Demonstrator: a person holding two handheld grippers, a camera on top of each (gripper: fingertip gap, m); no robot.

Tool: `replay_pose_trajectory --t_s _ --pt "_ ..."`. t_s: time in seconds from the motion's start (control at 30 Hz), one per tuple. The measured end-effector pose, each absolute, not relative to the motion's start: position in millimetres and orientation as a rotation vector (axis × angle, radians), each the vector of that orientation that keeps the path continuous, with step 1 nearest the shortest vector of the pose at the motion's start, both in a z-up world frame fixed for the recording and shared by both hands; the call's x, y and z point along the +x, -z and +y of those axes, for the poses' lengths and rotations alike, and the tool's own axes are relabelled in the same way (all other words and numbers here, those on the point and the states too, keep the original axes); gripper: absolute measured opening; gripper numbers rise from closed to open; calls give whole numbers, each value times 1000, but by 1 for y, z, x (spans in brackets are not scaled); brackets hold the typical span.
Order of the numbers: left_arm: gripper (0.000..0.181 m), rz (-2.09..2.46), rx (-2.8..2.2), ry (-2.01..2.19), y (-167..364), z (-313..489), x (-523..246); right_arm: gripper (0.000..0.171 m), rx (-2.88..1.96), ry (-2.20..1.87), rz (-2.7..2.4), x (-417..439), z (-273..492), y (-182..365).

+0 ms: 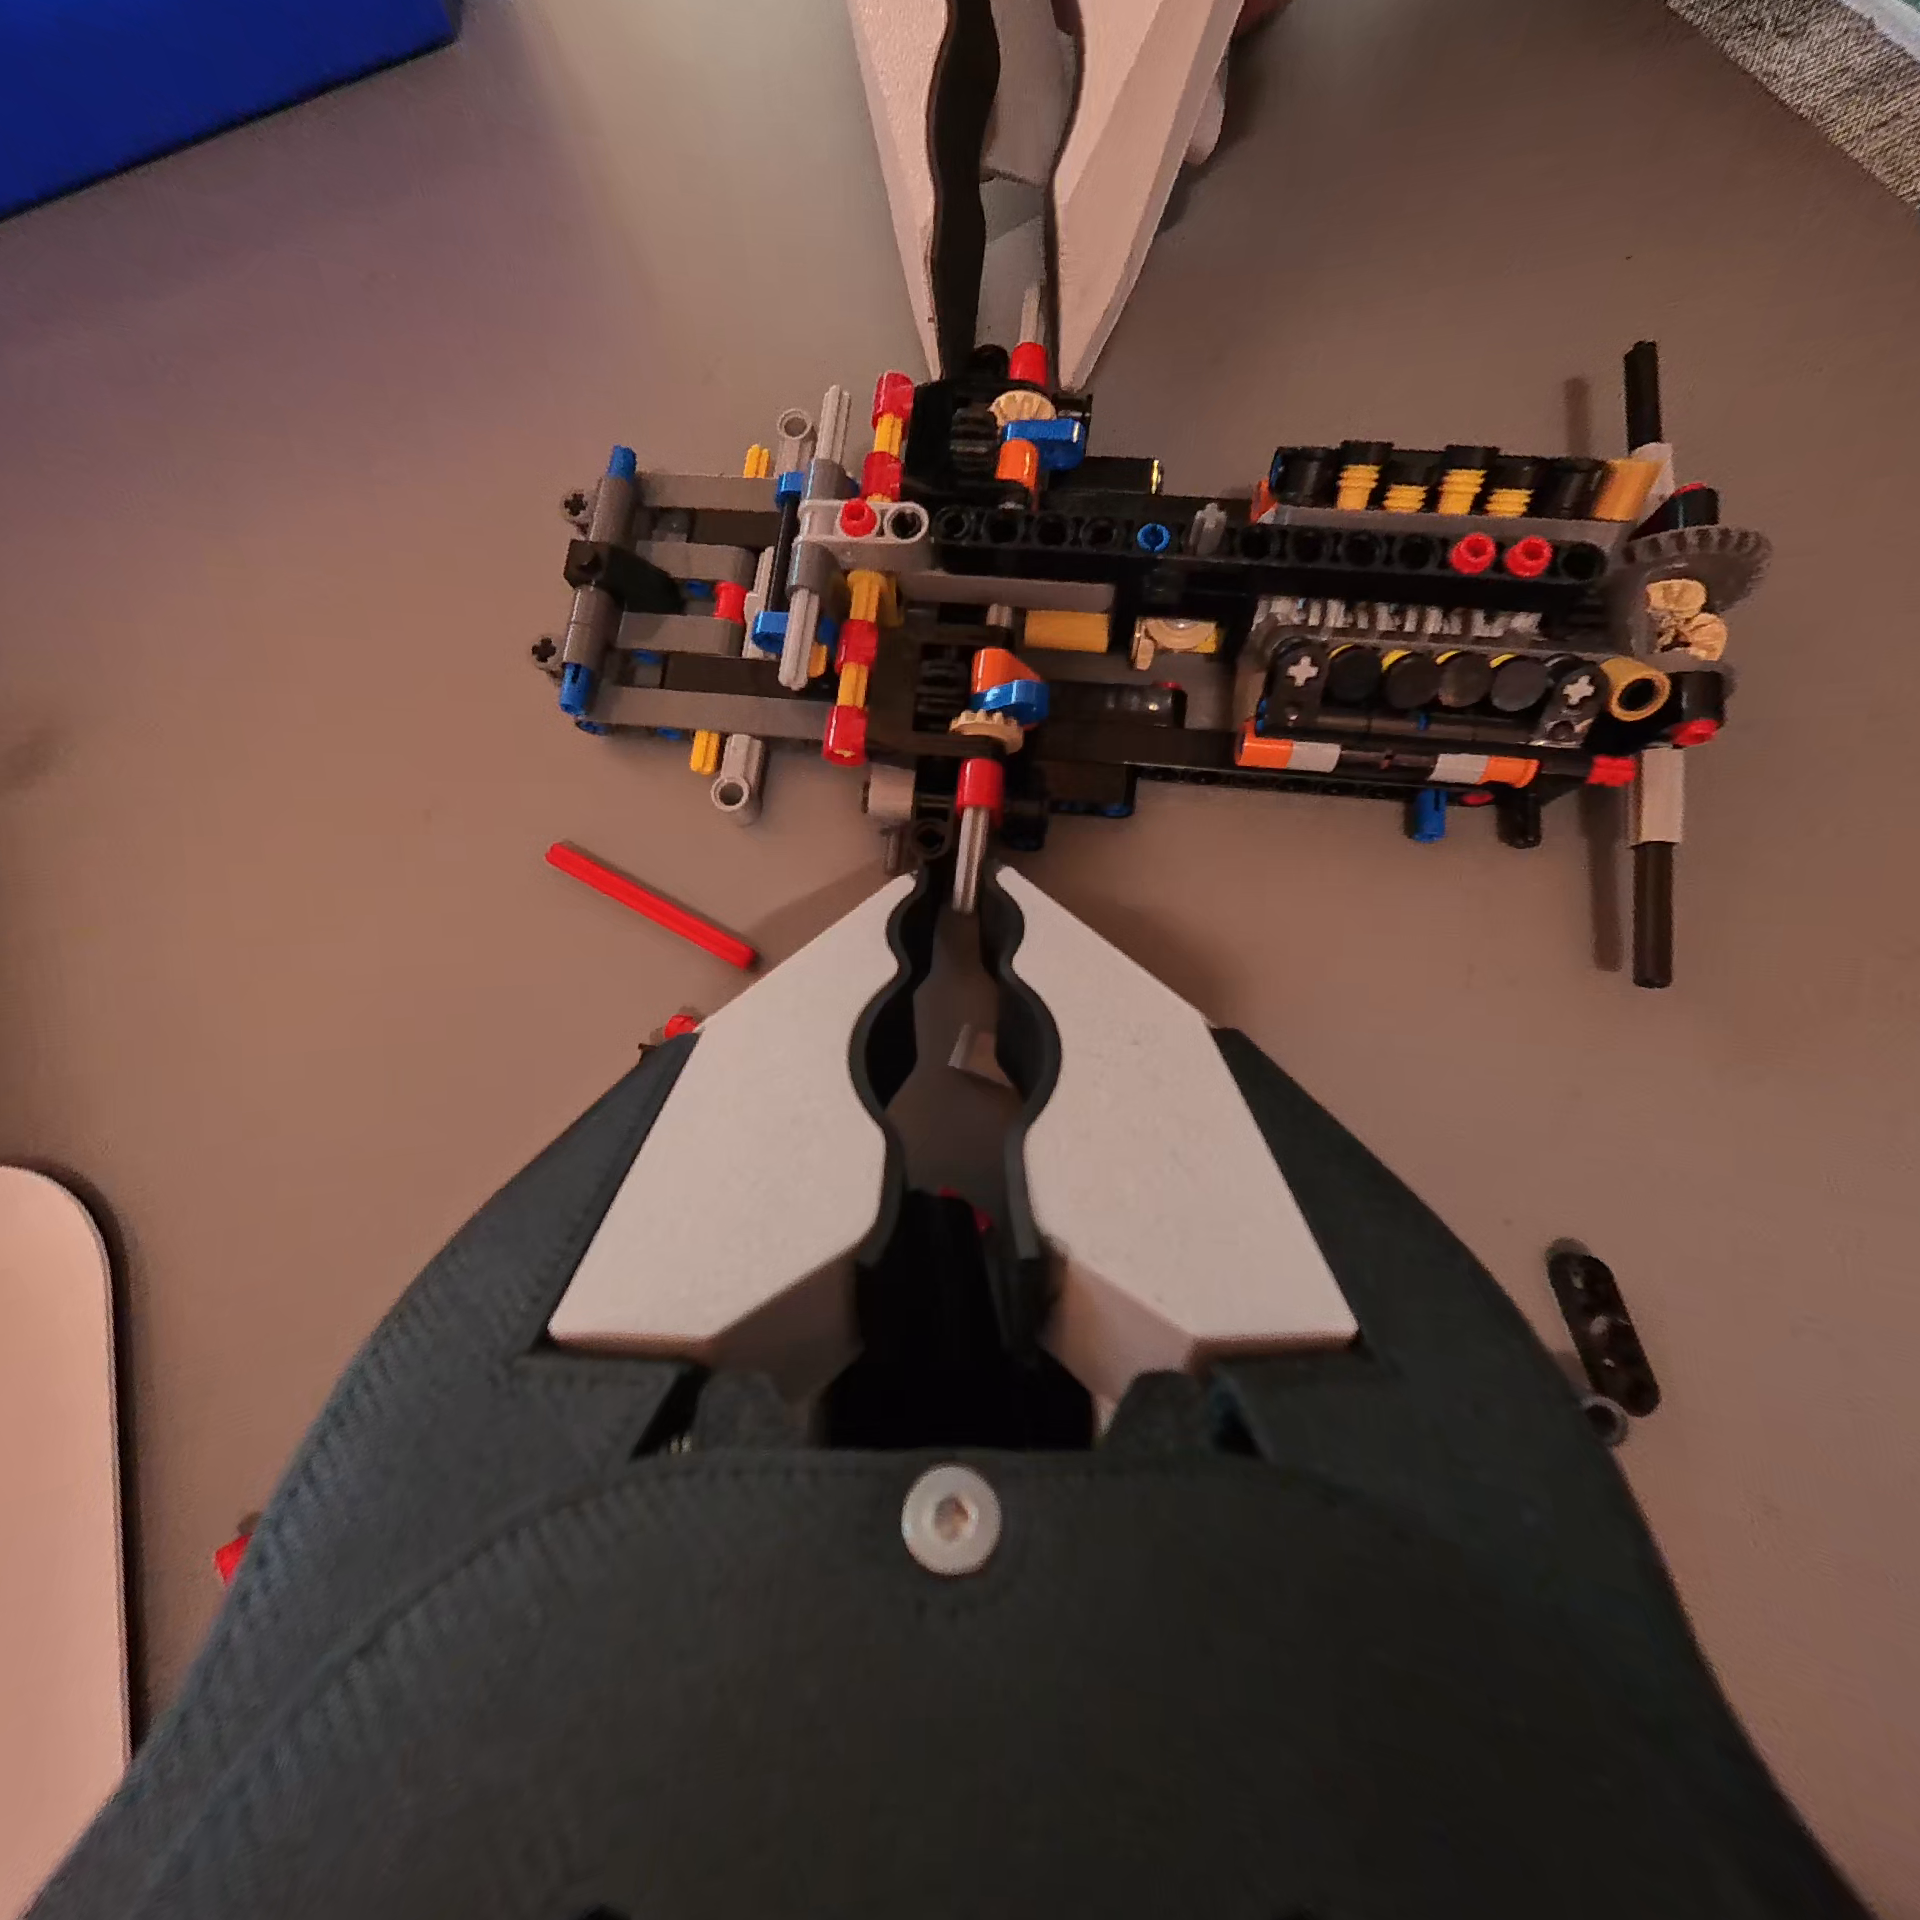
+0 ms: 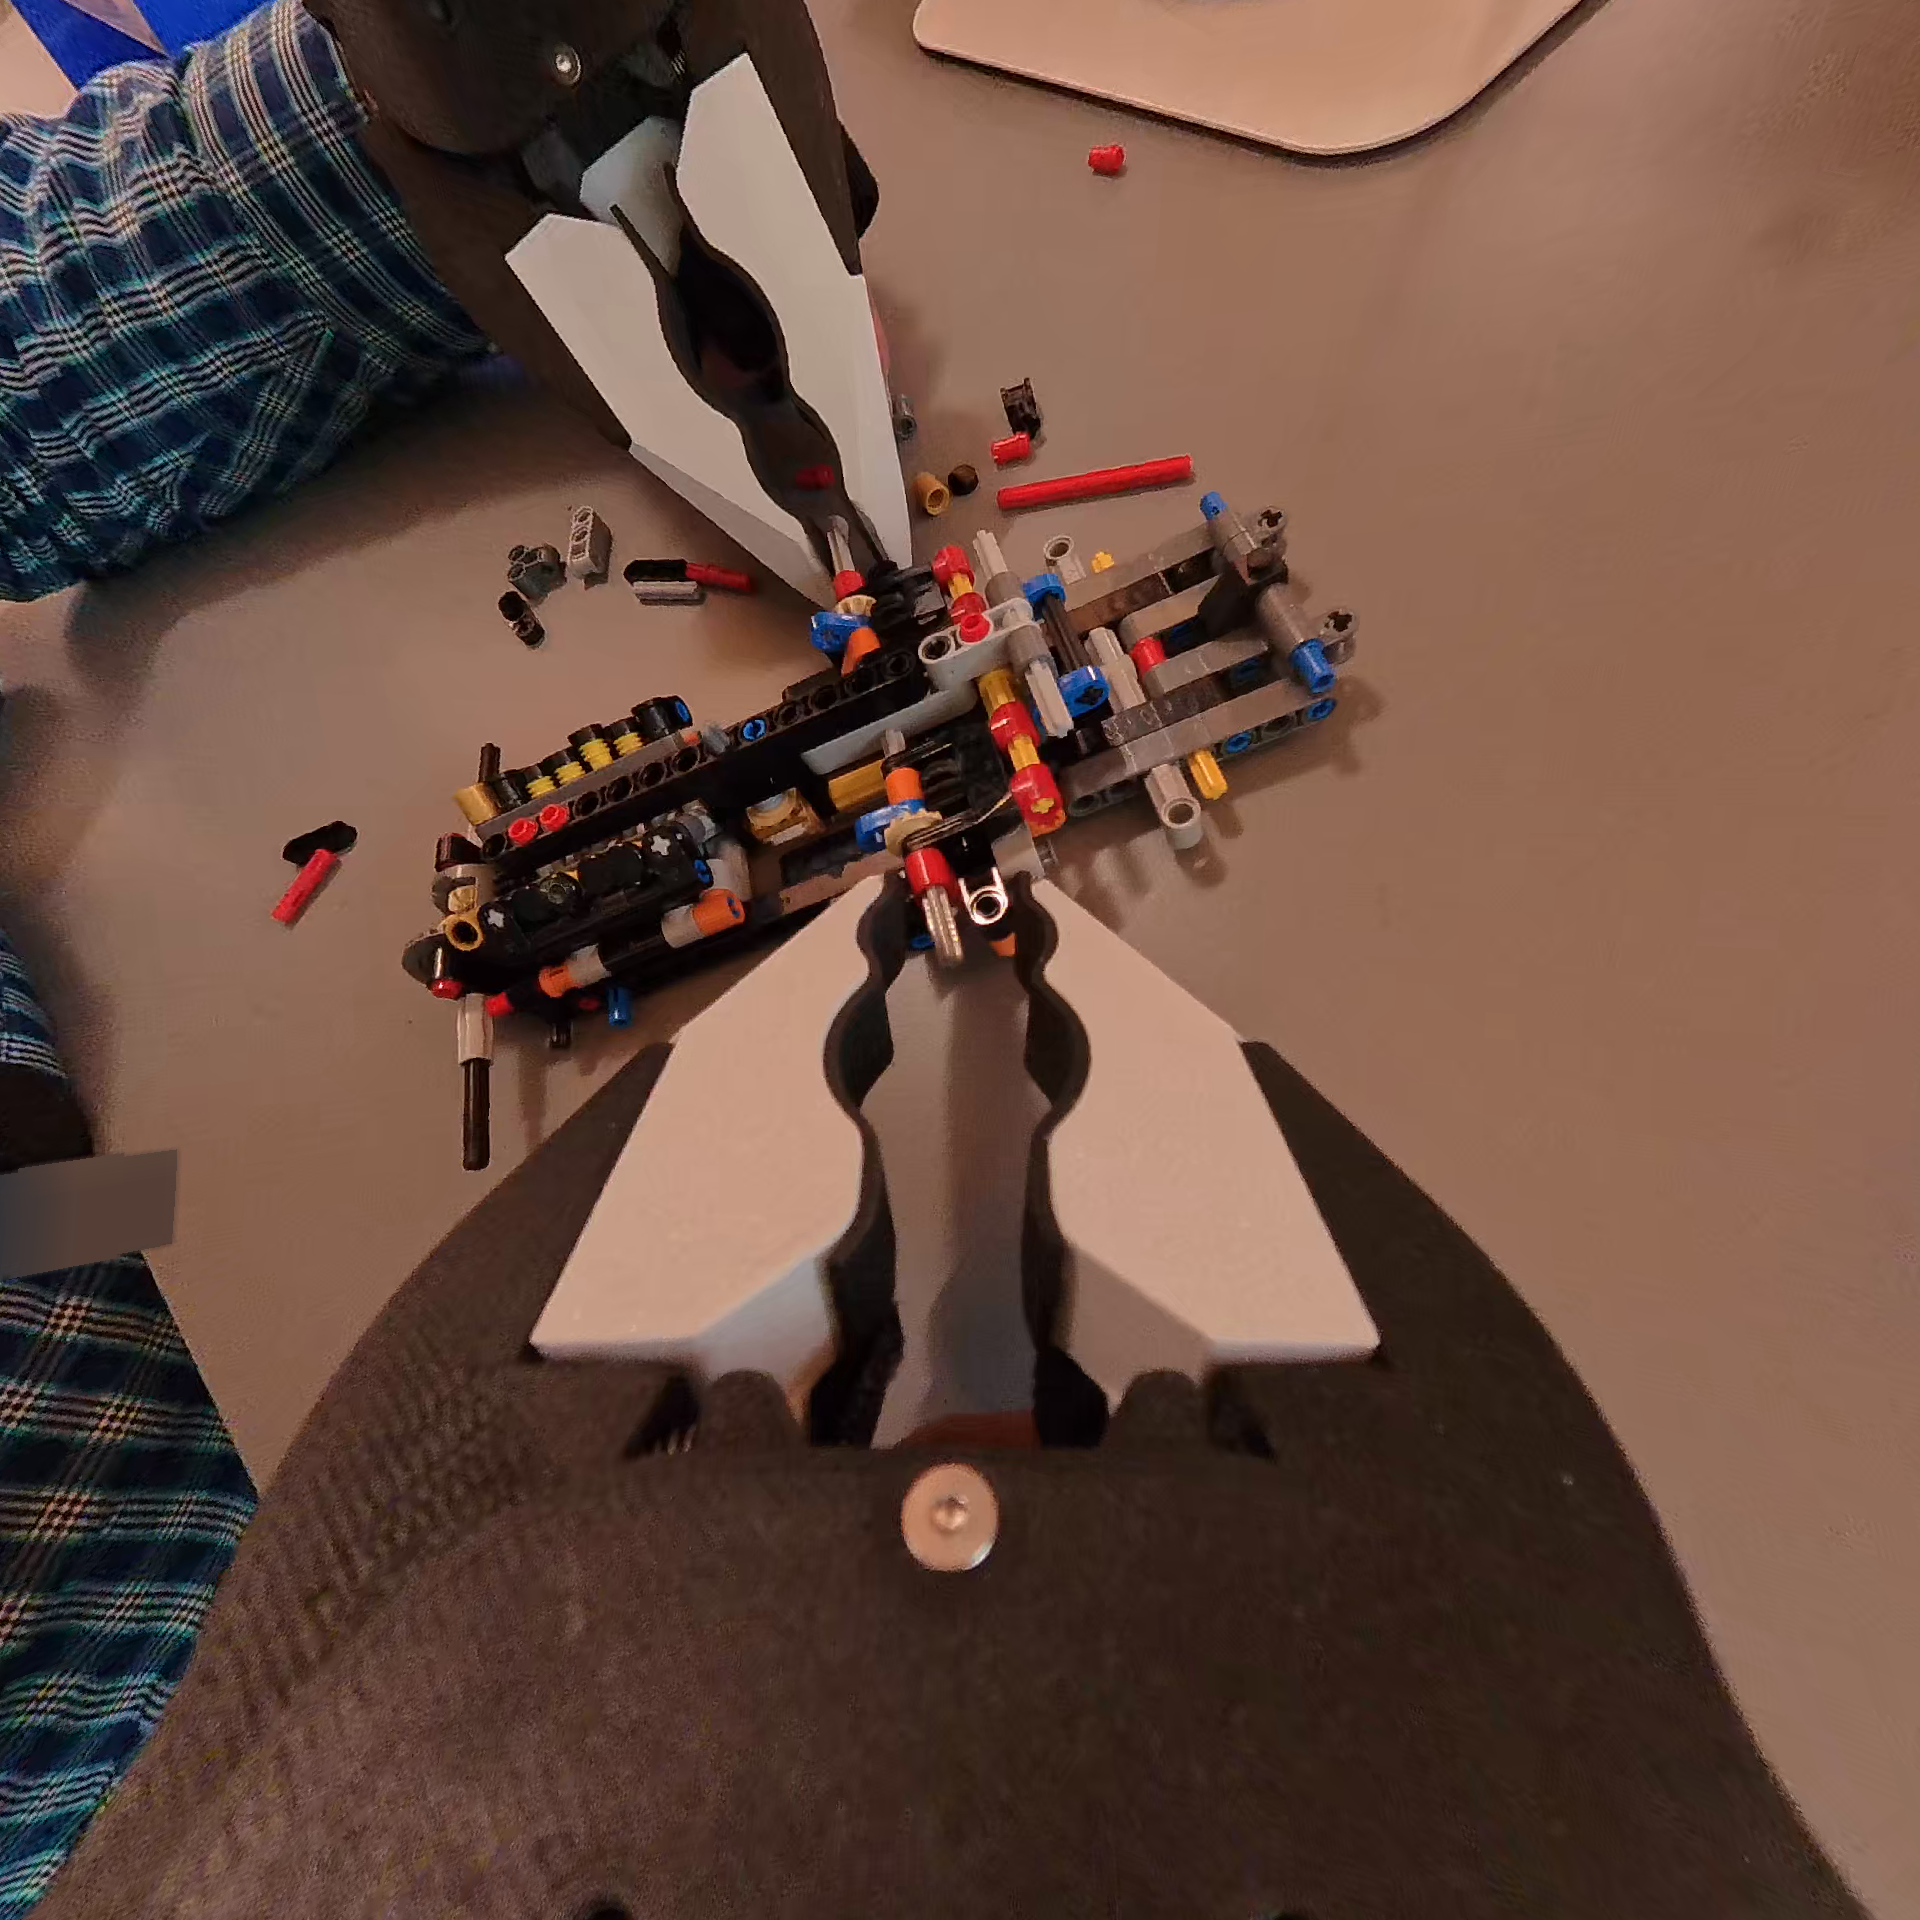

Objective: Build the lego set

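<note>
The table point(image 1: 312, 520) is the biggest thing before you, grey-brown and strewn with loose pieces. On it, between your two grippers, lies the lego set point(image 1: 1143, 603), a long half-built chassis of black and grey beams studded with pins and gears. It looks light and stiff along its beams, but the pressed-in pins and axles would likely pop loose if twisted, so take hold by the solid beams or squarely on an axle end. Your left gripper point(image 1: 961, 894) is narrowed around the grey axle point(image 1: 971, 852) jutting from the near side. Your right gripper point(image 2: 951, 904) stands a little wider about the opposite axle stub point(image 2: 943, 920); whether it actually pinches, I cannot tell. A loose red axle point(image 1: 649, 904) lies just beside the chassis.
</note>
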State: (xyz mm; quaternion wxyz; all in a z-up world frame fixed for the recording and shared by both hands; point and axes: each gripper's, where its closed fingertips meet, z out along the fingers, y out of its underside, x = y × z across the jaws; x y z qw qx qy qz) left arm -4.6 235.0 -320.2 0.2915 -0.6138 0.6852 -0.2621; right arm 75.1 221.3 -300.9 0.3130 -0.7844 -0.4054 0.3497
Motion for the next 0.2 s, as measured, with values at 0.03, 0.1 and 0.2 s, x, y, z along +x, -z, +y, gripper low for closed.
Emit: replay_pose_trajectory --t_s 0.03,0.1,0.2 --pt "7 1827 -1637 699 320 235 -5 18 -2068 -922 -1069 75 221 301" --pt "7 1827 -1637 699 320 235 -4 18 -2067 -920 -1071 75 221 301" --pt "7 1826 -1636 698 320 235 -4 18 -2067 -921 -1070 75 221 301"
